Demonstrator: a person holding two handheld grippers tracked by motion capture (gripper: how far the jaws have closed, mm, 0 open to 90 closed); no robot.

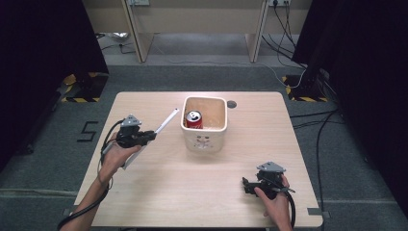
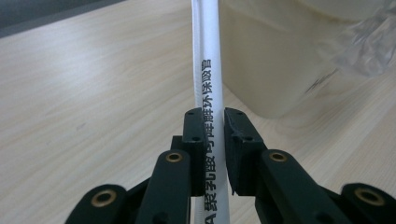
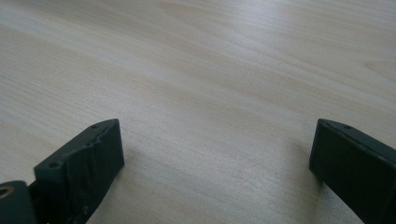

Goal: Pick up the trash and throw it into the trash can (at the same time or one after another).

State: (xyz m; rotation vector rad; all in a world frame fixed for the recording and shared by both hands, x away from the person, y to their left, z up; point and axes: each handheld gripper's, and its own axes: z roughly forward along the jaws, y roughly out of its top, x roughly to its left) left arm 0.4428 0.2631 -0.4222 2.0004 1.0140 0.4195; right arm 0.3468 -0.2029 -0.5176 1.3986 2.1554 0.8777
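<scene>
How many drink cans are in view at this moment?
1. A red can stands inside the cream bin at the table's middle, against its left wall. The bin's near wall hides part of the inside, so another could sit low there unseen.

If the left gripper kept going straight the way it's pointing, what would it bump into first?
Probably the white bin. The left gripper, shut on the wrapped straw, points toward it, and the left gripper view shows the bin's wall just ahead and a bit to one side. The straw's tip would likely arrive before the fingers; depth is unclear.

Tongs (image 2: 215, 140) clamping wrapped straw (image 2: 208, 70), tub (image 2: 275, 60) beyond
</scene>
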